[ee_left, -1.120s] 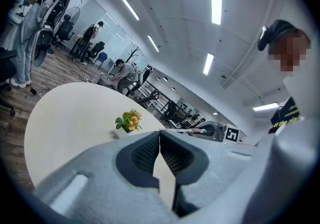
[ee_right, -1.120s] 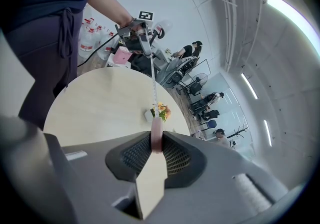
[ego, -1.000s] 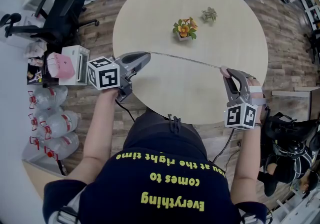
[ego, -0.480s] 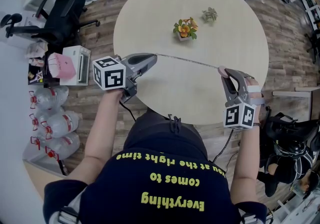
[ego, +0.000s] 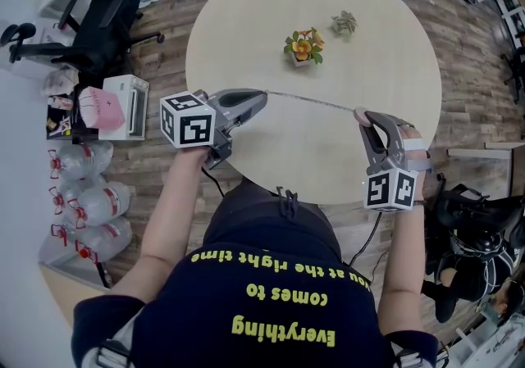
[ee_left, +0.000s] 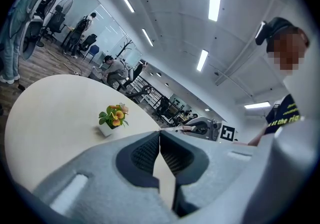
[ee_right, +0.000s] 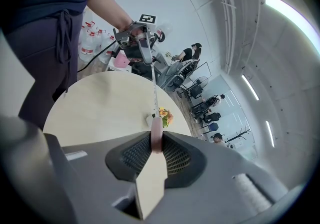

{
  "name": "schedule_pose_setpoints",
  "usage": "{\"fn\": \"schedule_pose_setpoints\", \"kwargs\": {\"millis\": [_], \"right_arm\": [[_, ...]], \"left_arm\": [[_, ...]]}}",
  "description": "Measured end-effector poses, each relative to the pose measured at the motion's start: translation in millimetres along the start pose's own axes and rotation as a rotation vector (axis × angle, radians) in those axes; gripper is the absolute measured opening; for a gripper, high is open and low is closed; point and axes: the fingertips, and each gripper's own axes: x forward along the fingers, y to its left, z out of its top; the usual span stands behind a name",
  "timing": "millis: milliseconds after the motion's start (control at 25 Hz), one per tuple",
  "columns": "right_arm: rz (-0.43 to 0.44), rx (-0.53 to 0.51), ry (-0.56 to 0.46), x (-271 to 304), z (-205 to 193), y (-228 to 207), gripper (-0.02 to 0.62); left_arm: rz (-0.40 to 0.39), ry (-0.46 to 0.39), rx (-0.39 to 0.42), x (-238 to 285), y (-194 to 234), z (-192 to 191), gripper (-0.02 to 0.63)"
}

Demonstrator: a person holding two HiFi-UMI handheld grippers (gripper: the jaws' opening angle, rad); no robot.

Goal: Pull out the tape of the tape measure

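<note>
1. left gripper (ego: 260, 99) pinched together on tape (ego: 312, 102) end, probably its hook; right gripper (ego: 362, 117) clamps pink case (ee_right: 156, 135), near table (ego: 328, 22) edge.
2. pull left hand straight away, keep case steady.

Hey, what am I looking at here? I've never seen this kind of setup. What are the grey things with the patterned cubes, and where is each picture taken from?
A person holds a hand-worked gripper in each hand; the patterned cubes are part of them. The top-down picture comes from a camera on the person's head. The other two come from cameras riding on each gripper, looking along its jaws. The right gripper is shut on a pink tape measure. The left gripper pinches its tape, stretched between them over a round table. On it stand a flower pot and a small green plant.
</note>
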Motion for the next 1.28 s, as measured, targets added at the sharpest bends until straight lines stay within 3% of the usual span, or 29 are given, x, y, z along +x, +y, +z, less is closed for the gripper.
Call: {"fn": "schedule_pose_setpoints", "kwargs": {"millis": [1280], "right_arm": [[0.020,0.019,-0.054,8.3,26.8,2.7,0.083]], "left_arm": [[-0.092,0.060,0.005,37.9,-27.2,-9.8,0.006]]}}
